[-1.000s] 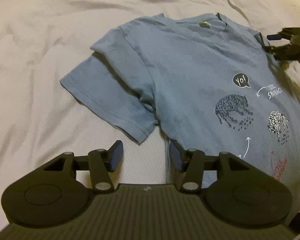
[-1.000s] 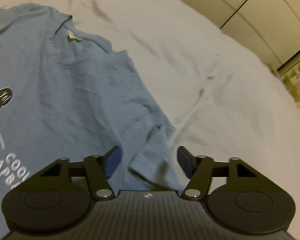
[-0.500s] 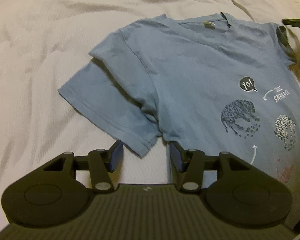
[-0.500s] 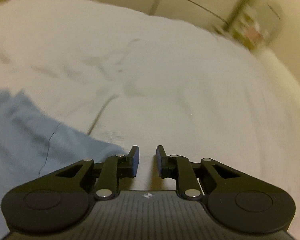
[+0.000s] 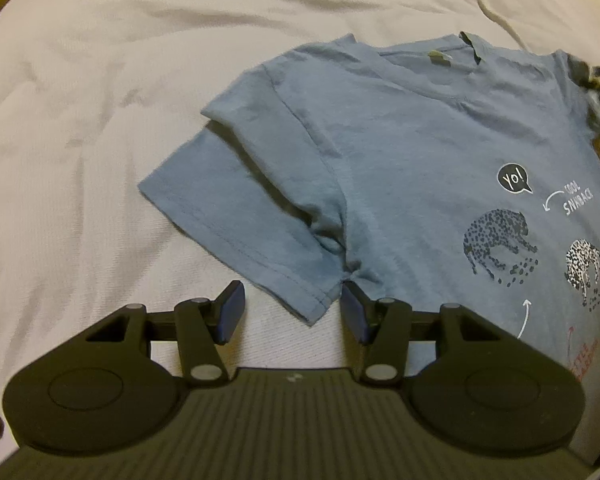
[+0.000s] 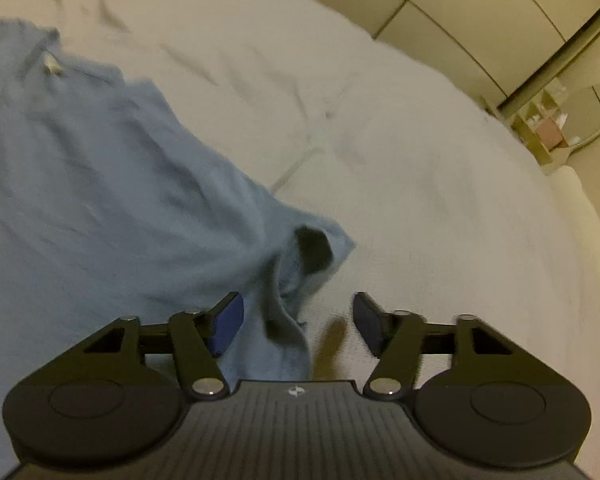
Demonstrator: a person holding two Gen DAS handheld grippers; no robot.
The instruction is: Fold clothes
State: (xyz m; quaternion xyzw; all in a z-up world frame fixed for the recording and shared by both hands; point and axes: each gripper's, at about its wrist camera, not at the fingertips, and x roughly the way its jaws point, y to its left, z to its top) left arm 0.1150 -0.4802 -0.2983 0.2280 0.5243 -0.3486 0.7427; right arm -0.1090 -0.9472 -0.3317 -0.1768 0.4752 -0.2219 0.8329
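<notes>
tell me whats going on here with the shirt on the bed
A person with a handheld gripper in each hand is starting to fold a blue t-shirt that lies face up on a white bedspread. The left gripper is open, its fingers on either side of the hem corner of one sleeve. The right gripper is also open, at the rumpled opposite sleeve. Neither has closed on the fabric, and no fold is made.

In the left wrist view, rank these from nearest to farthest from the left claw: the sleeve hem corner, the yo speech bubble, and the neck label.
From the left claw:
1. Sleeve hem corner, lying right between its open fingers.
2. Yo speech bubble, up on the right, on the shirt's chest.
3. Neck label, farthest, at the collar near the top.
</notes>
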